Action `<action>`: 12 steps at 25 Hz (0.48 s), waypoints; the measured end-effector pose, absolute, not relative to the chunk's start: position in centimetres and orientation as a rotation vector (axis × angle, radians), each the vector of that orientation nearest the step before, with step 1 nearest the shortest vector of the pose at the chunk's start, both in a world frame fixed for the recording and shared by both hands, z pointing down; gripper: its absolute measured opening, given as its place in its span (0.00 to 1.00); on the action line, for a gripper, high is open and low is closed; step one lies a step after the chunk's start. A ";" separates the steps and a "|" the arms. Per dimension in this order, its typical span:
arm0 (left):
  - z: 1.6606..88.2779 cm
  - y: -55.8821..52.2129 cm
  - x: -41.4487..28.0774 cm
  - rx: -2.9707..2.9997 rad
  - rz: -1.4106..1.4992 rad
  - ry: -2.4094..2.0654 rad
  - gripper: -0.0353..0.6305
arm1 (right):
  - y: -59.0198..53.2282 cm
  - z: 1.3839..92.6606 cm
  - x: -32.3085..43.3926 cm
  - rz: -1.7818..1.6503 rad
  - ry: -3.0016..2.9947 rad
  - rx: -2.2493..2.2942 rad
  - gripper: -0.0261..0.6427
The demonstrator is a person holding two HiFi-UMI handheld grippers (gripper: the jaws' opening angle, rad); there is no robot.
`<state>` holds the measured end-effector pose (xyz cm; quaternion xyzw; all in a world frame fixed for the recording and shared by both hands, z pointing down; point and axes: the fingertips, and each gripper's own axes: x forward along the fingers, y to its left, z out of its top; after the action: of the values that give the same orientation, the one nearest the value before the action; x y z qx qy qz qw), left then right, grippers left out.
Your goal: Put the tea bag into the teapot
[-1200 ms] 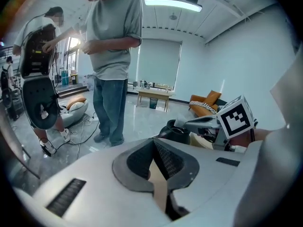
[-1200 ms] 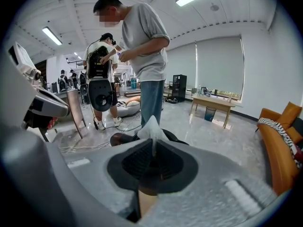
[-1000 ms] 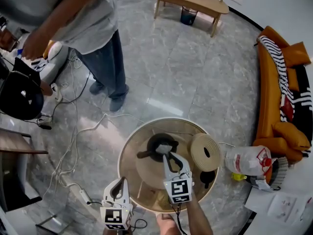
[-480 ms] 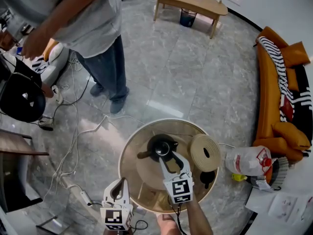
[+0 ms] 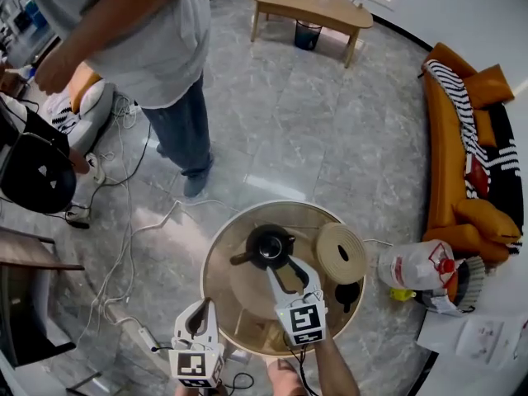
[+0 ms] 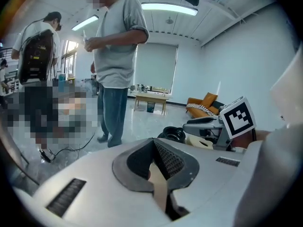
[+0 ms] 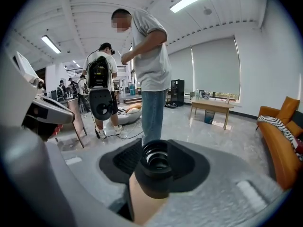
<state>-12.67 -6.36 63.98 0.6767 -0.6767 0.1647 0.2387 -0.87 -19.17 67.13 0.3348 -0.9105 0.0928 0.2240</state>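
A grey marble-patterned floor (image 5: 330, 139) is filling most of the head view; a person in a grey T-shirt and blue jeans (image 5: 157, 48) is standing on it at the upper left; an orange sofa with a black-and-white striped throw (image 5: 450, 163) is curving along the right edge; a long low wooden bench (image 5: 309, 7) is standing at the far wall; nearest the camera, a round pale-wood table (image 5: 213, 275) is carrying the task's things; a white plastic bag with red print (image 5: 412, 266) is lying on the floor just beside its right rim; on the table, a round beige disc with a dark hole (image 5: 342, 252) is lying right of centre, near the black round teapot (image 5: 266, 246), which is sitting upright and lidless near the middle, handle pointing left; whether the tea bag is lying inside its open mouth cannot be made out; the right tongs (image 5: 280, 264) have just been opening and are standing wide with nothing pinched, their tips just short of the pot's near rim; the left tongs (image 5: 200, 308) are hovering at the table's near-left edge, tips together and empty; a small black cup-like piece (image 5: 346, 294) is resting below the disc.
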 end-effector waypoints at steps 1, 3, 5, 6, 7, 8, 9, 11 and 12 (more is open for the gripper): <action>63.4 -6.4 -12.7 1.867 0.448 -1.853 0.07 | -19.0 66.5 -0.8 0.252 -2.516 0.937 0.29; 62.1 -6.6 -12.7 1.892 0.441 -1.852 0.07 | -18.7 65.2 -0.5 0.256 -2.519 0.965 0.29; 60.1 -7.0 -12.6 1.918 0.429 -1.851 0.07 | -18.3 63.6 -0.1 0.259 -2.515 0.996 0.29; 58.9 -7.2 -12.5 1.934 0.425 -1.853 0.07 | -18.1 62.6 0.2 0.256 -2.514 1.016 0.29; 57.6 -7.5 -12.5 1.955 0.422 -1.853 0.07 | -17.9 61.4 0.4 0.252 -2.515 1.037 0.29; 56.5 -7.5 -12.5 1.980 0.419 -1.849 0.07 | -17.6 60.2 0.7 0.249 -2.516 1.059 0.29; 55.5 -7.5 -12.3 2.006 0.413 -1.841 0.07 | -17.3 59.0 1.0 0.246 -2.518 1.082 0.29; 53.1 -7.2 -11.9 2.052 0.400 -1.827 0.07 | -16.5 56.3 1.8 0.232 -2.516 1.126 0.25; 51.8 -7.2 -11.7 2.073 0.395 -1.823 0.07 | -16.0 54.9 2.2 0.221 -2.514 1.148 0.24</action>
<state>-11.65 -7.21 51.84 0.7318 -0.6436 0.1396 0.1754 2.21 -16.02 54.92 0.4070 -0.8914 0.0784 0.1832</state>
